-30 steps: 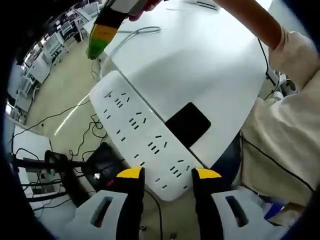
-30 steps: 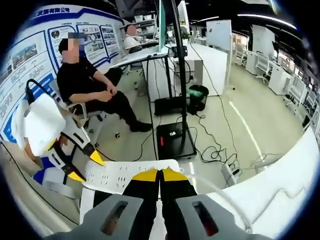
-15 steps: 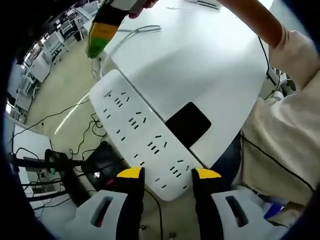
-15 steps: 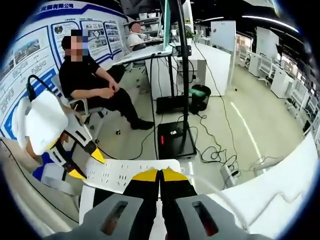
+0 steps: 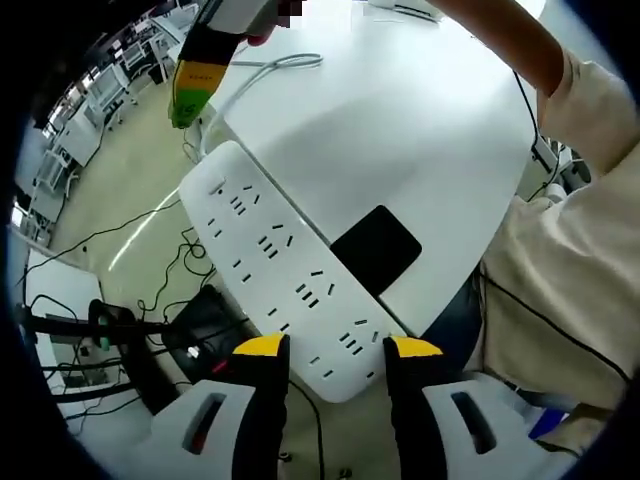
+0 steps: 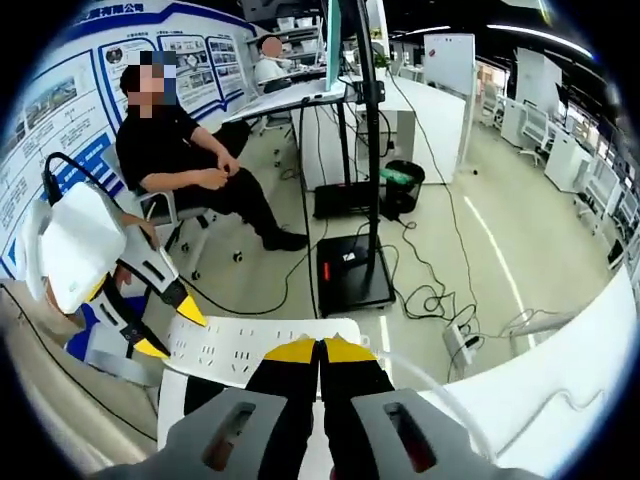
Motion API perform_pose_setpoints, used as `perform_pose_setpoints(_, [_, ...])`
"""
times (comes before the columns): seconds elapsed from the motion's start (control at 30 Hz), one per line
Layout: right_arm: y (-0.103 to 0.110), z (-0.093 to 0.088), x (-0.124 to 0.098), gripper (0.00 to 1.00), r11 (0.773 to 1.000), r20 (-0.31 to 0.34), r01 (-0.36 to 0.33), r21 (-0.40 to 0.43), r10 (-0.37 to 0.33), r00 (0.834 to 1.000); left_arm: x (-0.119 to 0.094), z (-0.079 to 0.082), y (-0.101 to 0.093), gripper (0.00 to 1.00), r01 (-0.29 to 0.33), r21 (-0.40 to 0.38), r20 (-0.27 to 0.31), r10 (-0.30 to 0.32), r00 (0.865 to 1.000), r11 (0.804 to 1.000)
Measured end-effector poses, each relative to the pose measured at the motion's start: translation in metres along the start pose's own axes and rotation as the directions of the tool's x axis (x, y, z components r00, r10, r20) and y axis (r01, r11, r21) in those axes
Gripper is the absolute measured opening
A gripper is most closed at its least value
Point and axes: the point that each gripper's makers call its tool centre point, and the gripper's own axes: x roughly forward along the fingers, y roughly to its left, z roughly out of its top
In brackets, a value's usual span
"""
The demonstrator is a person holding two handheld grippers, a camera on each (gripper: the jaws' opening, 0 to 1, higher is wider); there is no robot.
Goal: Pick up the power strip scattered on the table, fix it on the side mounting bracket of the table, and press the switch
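Here, in the left gripper view, the left gripper point(image 5: 327, 348) has its jaws apart on either side of the near end of the white strip point(image 5: 275, 262), which lies along the table point(image 5: 400, 130) edge, sockets facing out, beside a black pad point(image 5: 376, 248). The right gripper point(image 5: 197, 82) sits at the strip's far end, by a white cord point(image 5: 270, 66). In the right gripper view, its jaws are pressed together, tips over the strip. A seated person point(image 6: 190, 165) is behind.
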Motion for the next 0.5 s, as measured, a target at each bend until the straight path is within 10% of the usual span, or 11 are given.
perform_pose_setpoints(0.5, [-0.005, -0.015, 0.024, 0.0, 0.996, -0.133, -0.03, -0.078, 0.02, 0.991, 0.0, -0.001, -0.003, 0.43, 0.002, 0.001, 0.022, -0.002, 1.0, 1.0])
